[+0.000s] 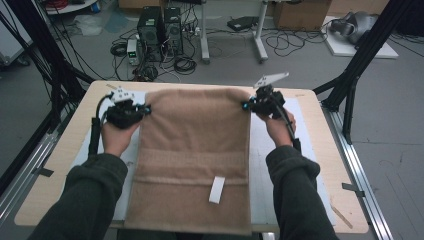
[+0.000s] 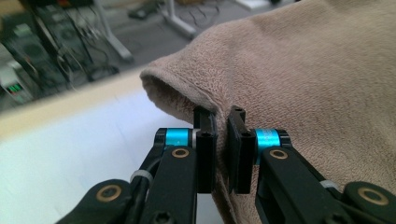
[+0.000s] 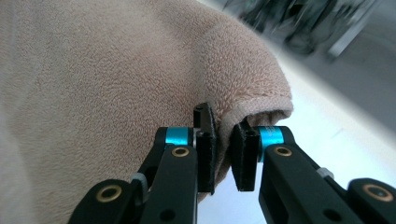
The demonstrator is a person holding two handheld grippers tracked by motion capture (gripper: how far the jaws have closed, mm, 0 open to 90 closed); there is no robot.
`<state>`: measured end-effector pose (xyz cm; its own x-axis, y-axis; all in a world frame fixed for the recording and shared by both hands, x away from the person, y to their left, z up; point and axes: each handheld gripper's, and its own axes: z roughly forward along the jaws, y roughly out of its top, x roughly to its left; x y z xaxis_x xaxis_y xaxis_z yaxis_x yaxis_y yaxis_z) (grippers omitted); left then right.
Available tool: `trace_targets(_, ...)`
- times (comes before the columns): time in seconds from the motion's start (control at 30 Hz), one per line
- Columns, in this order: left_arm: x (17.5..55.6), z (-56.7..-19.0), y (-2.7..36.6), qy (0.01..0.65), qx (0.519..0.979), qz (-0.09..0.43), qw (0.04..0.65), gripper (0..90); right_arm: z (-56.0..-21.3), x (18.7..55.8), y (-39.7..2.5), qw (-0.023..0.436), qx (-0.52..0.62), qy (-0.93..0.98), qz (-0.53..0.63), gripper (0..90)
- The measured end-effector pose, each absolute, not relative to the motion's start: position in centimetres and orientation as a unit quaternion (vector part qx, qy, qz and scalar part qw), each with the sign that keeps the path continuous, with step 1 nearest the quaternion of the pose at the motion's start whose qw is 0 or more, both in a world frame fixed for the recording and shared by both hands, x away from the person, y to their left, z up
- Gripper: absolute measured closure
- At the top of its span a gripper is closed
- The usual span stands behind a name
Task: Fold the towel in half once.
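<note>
- tan towel (image 1: 192, 150) lies lengthwise down the middle of the worktop (image 1: 320, 150), near end hanging over my edge, far end up at the two far corners i'm holding.
- white label tag (image 1: 216, 190) sits on the towel near the near end, just below a woven band across the cloth.
- far edge looks rolled or doubled over: left gripper view shows a rounded fold with an open pocket at the corner (image 2: 159, 84).
- my left claw (image 1: 145, 109) is clamped on the far left corner; in its own view the jaws are nearly together with terry cloth pinched between them.
- my right claw (image 1: 247, 105) is clamped on the far right corner; right gripper view shows the hem (image 3: 252, 112) caught between the jaws, small gap left.
- both corners look slightly raised off the white mat (image 1: 272, 150) under the towel.
- my hands sit just outside the towel's long edges, sleeves coming in from the near side.
- beyond the worktop: pc towers (image 1: 160, 32) and loose cables on the floor.
</note>
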<state>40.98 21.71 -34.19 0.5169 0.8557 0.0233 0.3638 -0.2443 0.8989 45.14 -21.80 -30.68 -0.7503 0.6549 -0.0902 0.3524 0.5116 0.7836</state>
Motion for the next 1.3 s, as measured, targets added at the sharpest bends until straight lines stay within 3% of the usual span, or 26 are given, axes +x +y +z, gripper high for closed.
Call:
trace_targets(0.03, 41.8, -33.3, 21.7, 0.416, 0.735, 0.278, 0.457, 79.4, -29.8, 45.8, -21.9, 0.208, 0.300, 0.841, 0.400, 69.6)
trace_targets(0.07, 42.6, -32.7, 21.6, 0.433, 0.724, 0.285, 0.455, 79.4, -29.8, 45.8, -21.9, 0.208, 0.300, 0.841, 0.400, 69.6)
trace_targets(0.13, 43.7, -32.3, 21.8, 0.464, 0.712, 0.279, 0.446, 58.3, -29.4, 47.3, -22.2, 0.232, 0.335, 0.829, 0.382, 46.7)
trace_targets(0.17, 43.8, -32.5, 21.9, 0.467, 0.714, 0.275, 0.444, 53.2, -30.3, 48.2, -22.6, 0.206, 0.363, 0.828, 0.374, 40.3)
trace_targets(0.5, 40.5, -38.1, 23.4, 0.443, 0.773, 0.219, 0.397, 46.2, -35.9, 44.4, -21.9, 0.157, 0.338, 0.860, 0.348, 36.4)
trace_targets(0.53, 39.7, -38.6, 23.5, 0.438, 0.778, 0.214, 0.397, 45.4, -36.5, 43.3, -21.6, 0.137, 0.328, 0.867, 0.350, 37.0)
trace_targets(0.7, 36.6, -40.4, 23.4, 0.413, 0.800, 0.197, 0.388, 45.4, -37.7, 40.6, -21.1, 0.128, 0.306, 0.873, 0.357, 39.3)
trace_targets(0.73, 36.1, -40.8, 23.3, 0.408, 0.805, 0.192, 0.384, 45.7, -38.5, 39.2, -21.0, 0.114, 0.306, 0.869, 0.371, 44.4)
trace_targets(0.9, 33.3, -42.4, 23.0, 0.379, 0.818, 0.167, 0.401, 49.0, -40.8, 36.4, -21.1, 0.107, 0.290, 0.879, 0.362, 51.0)
trace_targets(1.03, 33.0, -43.3, 22.7, 0.373, 0.822, 0.159, 0.399, 55.9, -42.0, 36.0, -21.5, 0.091, 0.301, 0.873, 0.373, 52.4)
trace_targets(1.17, 33.4, -44.1, 22.4, 0.388, 0.824, 0.147, 0.386, 68.9, -43.5, 36.0, -20.9, 0.085, 0.293, 0.887, 0.346, 59.8)
trace_targets(1.3, 33.4, -44.2, 22.1, 0.383, 0.824, 0.161, 0.386, 80.5, -43.3, 35.8, -20.3, 0.098, 0.275, 0.896, 0.335, 77.7)
